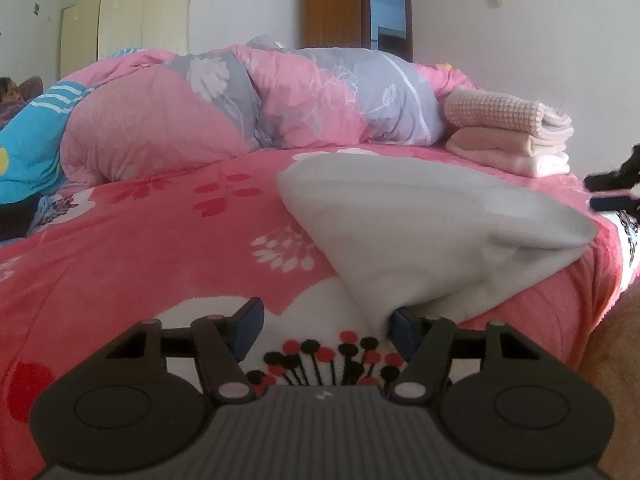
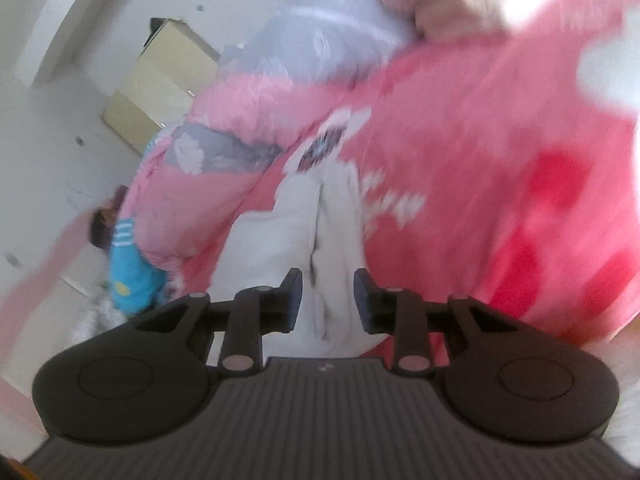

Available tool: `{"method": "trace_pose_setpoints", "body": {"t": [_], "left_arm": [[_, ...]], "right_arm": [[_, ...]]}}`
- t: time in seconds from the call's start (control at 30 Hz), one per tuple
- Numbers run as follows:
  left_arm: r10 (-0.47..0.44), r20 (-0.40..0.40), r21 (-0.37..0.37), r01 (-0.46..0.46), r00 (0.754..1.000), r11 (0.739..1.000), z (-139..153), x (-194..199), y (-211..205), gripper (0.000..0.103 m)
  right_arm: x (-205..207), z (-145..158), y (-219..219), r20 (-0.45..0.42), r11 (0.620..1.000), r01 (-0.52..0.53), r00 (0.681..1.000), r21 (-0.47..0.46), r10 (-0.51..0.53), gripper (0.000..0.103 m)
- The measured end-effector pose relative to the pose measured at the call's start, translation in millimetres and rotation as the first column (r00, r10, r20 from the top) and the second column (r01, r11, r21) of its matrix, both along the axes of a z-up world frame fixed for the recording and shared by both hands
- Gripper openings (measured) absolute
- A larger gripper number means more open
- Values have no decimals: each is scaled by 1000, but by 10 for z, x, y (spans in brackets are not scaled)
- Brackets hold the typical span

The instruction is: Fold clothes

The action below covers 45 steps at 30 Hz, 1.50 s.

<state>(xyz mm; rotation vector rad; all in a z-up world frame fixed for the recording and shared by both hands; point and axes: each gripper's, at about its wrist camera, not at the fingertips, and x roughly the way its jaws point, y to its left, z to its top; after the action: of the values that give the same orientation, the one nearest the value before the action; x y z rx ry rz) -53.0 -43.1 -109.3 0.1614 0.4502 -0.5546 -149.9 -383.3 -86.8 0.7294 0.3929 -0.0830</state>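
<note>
White garment (image 1: 420, 220) lies partly folded on pink floral bedspread (image 1: 160, 240), near the bed's front edge, one layer turned over into a rounded flap. Left gripper (image 1: 326, 326) sits low over the bedspread at that front edge, jaws spread wide; the garment's near corner touches the inside of its right-hand finger (image 1: 402, 330), nothing pinched between the pads. Right gripper (image 2: 328, 300) is tilted, view heavily blurred; jaws partly apart with a fold of the white garment (image 2: 320, 248) running between them, pads not visibly pressing on it. Its dark tips show at the right edge of the left wrist view (image 1: 616, 188), just beyond the garment. Behind, rolled pink-and-grey quilt (image 1: 240, 112) crosses the bed. Stack of folded pink clothes (image 1: 512, 136) sits at back right, beside the quilt. Cream wardrobe (image 1: 124, 24) and brown door (image 1: 332, 4) stand by the far wall.
</note>
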Motion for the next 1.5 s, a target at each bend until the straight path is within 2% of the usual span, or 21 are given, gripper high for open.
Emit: {"method": "trace_pose_setpoints", "body": {"t": [0.13, 0.23, 0.37, 0.4, 0.5, 0.57, 0.67, 0.7, 0.77, 0.83, 0.9, 0.93, 0.97, 1.03, 1.17, 1.3, 1.5], "left_arm": [[-3, -8, -19, 2, 1000, 1000, -13, 18, 30, 66], [-4, -9, -27, 3, 1000, 1000, -14, 23, 36, 66], [-6, -4, -31, 6, 1000, 1000, -19, 17, 45, 66], [-8, 0, -31, 8, 1000, 999, -15, 11, 44, 66], [-15, 8, -32, 15, 1000, 999, -4, -6, 41, 61], [-29, 8, -34, 29, 1000, 999, 1, -19, 36, 54], [-46, 13, -37, 46, 999, 998, -2, -38, 35, 48], [-51, 15, -38, 52, 999, 998, -4, -43, 35, 46], [-63, 24, -36, 64, 998, 997, -6, -59, 25, 40], [-74, 41, -24, 75, 996, 997, -12, -78, 6, 38], [-84, 55, -14, 85, 995, 996, -21, -97, -8, 34], [-93, 53, -14, 94, 994, 995, -25, -101, -13, 27], [-104, 48, -15, 105, 993, 994, -29, -101, -17, 22], [-114, 35, -12, 115, 993, 993, -48, -91, -25, 21], [-127, 13, -22, 127, 992, 992, -66, -58, -4, 23], [-161, 5, -43, 161, 987, 986, -47, -71, 119, 30], [-195, -62, -179, 181, 979, 967, 93, -23, 364, 32]], "right_arm": [[-121, 262, 175, 11, 975, -8, 1000, -222, 10, 30], [-106, 365, 311, -2, 944, -24, 1000, -329, 25, 30], [-39, 417, 581, -39, 884, -109, 994, -455, 103, 30], [-3, 424, 687, -53, 856, -149, 989, -495, 142, 30], [128, 421, 1073, -112, 728, -297, 950, -618, 293, 30], [213, 385, 1315, -168, 613, -382, 911, -691, 377, 30], [331, 310, 1594, -261, 441, -454, 864, -774, 431, 28], [358, 288, 1655, -286, 395, -466, 854, -792, 435, 28], [413, 260, 1729, -328, 322, -486, 838, -812, 437, 28], [468, 240, 1765, -362, 276, -508, 821, -816, 442, 27], [487, 220, 1815, -390, 236, -523, 809, -819, 440, 22], [471, 209, 1838, -400, 215, -525, 806, -824, 437, 15], [460, 207, 1850, -397, 205, -517, 809, -831, 433, 3], [441, 214, 1845, -376, 206, -493, 823, -845, 426, 2], [399, 217, 1774, -355, 232, -485, 827, -843, 436, 2], [392, 54, 1780, -393, 186, -505, 814, -843, 427, 2], [340, 37, 1745, -370, 185, -487, 817, -854, 443, 2]]}}
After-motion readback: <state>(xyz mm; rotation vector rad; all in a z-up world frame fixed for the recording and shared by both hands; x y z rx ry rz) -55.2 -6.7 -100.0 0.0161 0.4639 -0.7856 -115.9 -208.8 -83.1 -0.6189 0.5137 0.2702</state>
